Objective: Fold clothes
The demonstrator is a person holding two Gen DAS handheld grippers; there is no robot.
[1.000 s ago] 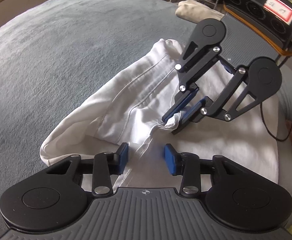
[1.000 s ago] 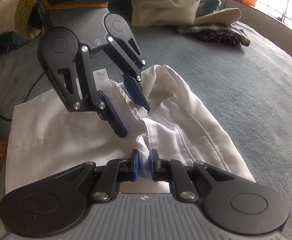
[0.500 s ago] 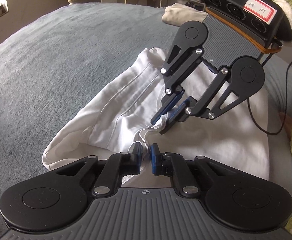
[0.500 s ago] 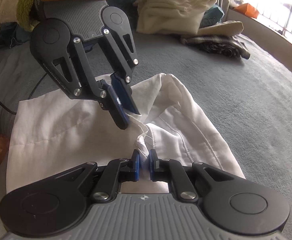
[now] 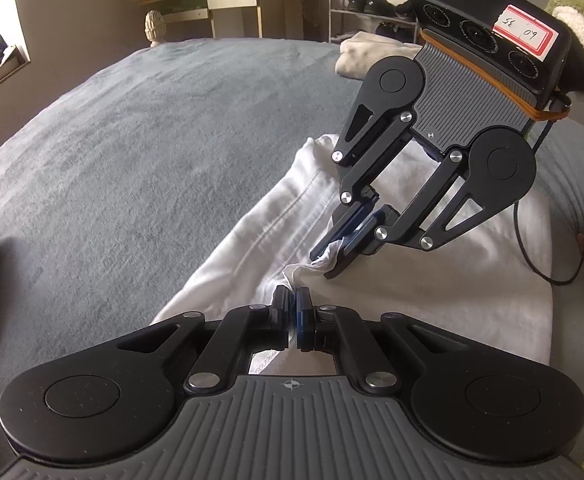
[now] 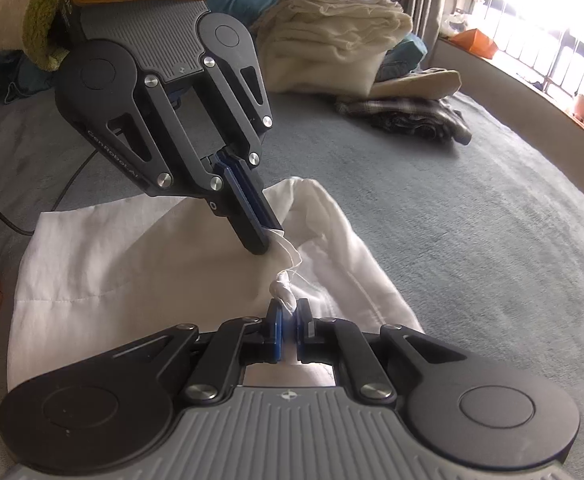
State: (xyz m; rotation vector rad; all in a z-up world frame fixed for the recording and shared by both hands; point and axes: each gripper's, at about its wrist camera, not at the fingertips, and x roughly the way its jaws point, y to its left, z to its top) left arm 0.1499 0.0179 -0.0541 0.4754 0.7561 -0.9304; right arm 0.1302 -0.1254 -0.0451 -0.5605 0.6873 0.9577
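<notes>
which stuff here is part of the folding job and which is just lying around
In use:
- crumpled white cotton garment
- left claw, shut on it
- right claw, closing on it

Lying about:
- cream folded pile
- dark plaid cloth
- wooden desk

We are looking across a grey-blue bedspread [image 5: 140,128]. A pale wooden desk [image 5: 220,4] is standing against the far wall beside a shoe rack [image 5: 371,12]. Daylight is pouring through a barred window [image 6: 539,36].

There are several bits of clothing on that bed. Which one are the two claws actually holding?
The white garment spread flat in front. Both the left gripper and right gripper pinch its bunched edge; the cream pile and plaid piece lie untouched beyond.
</notes>
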